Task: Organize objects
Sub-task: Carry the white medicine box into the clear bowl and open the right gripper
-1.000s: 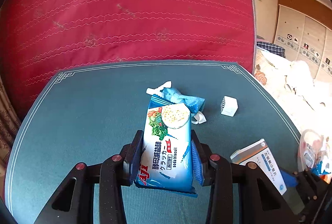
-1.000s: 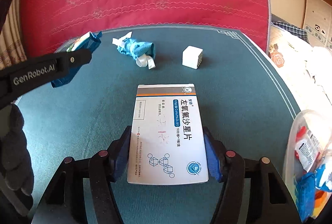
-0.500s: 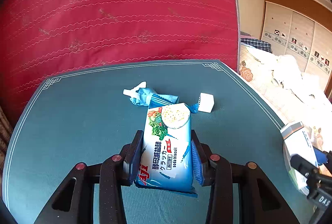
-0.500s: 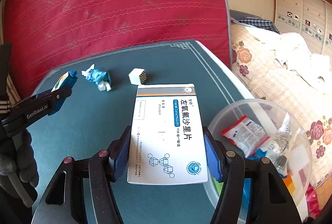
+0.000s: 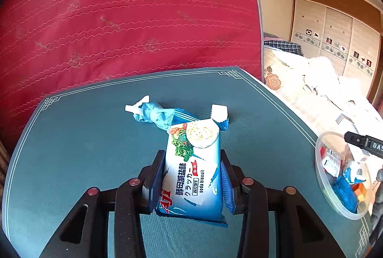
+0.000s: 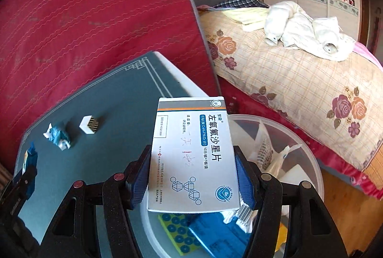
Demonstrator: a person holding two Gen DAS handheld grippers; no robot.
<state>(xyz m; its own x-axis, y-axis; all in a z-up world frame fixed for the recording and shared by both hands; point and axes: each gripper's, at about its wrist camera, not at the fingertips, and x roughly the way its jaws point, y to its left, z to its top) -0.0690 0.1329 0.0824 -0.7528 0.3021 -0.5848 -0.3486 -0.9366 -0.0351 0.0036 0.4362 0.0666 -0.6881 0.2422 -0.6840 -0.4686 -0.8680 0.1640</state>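
From the left wrist the left gripper (image 5: 192, 176) is clamped on a biscuit packet (image 5: 194, 169) held above the green table (image 5: 71, 150), probably waiting its turn, while the right wrist shows the right gripper (image 6: 192, 174) pinching a medicine box (image 6: 192, 155) right over the plastic tub (image 6: 308, 162), lined up to drop in.
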